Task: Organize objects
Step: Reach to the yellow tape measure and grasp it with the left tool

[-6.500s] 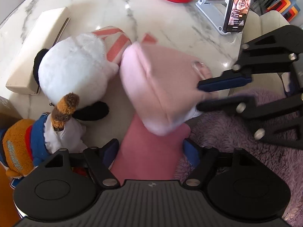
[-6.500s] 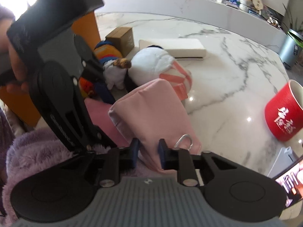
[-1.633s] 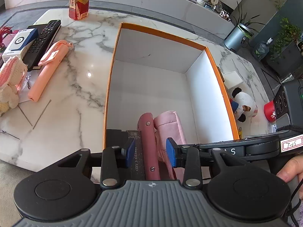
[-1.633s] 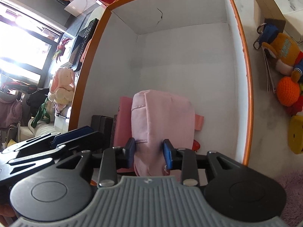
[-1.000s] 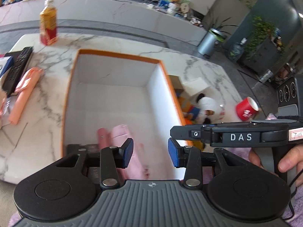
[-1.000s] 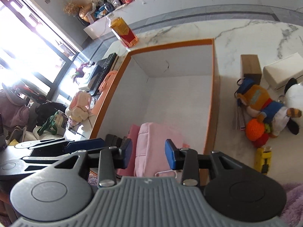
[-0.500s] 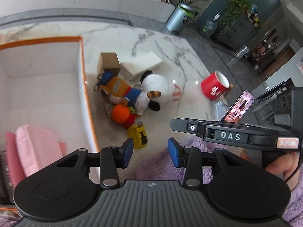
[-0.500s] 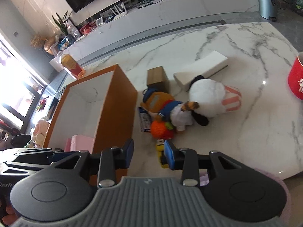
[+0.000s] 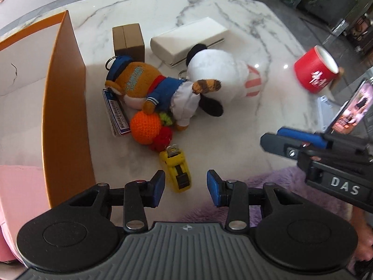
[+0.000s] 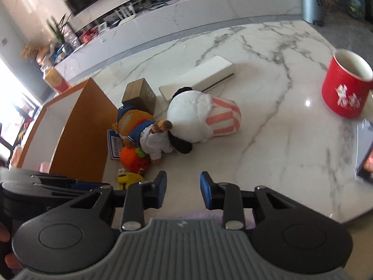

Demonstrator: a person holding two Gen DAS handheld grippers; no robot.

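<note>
Orange walls go around the box (image 9: 67, 116), which is white inside and sits on the left side of the marble desk (image 9: 268, 46). Inside it, at the near corner, a pink pouch (image 9: 16, 186) stands against the wall.

Just outside the box wall lies a heap of toys. An orange plush (image 9: 137, 79) in a blue and white sailor suit lies on its side, with a paper tag (image 9: 116, 114) beside it. A white plush (image 9: 214, 72) with black ears and a pink striped part lies touching it on the right. Below them sit an orange knit ball (image 9: 144, 128) and a small red knit bit. A yellow tape measure (image 9: 177, 170) lies just next to those, nearest to the left gripper (image 9: 186, 184).

Behind the toys stand a small brown box (image 9: 128, 39) and a flat white case (image 9: 188, 39), side by side. A red mug (image 9: 314, 72) with white writing stands far off to the right, well apart from the toys. A phone (image 9: 352, 107) leans on a stand near the mug.

The left gripper hangs over the near edge of the desk. Its jaws are wide apart and hold nothing. The tape measure shows between them, but they do not touch it.

The right gripper (image 10: 183, 192) also hangs over the near edge, more to the right. Its jaws are wide apart too, with only bare marble between them. In the left wrist view it (image 9: 303, 140) shows at the right side. Something purple and fluffy (image 9: 268, 179) shows under both grippers.
</note>
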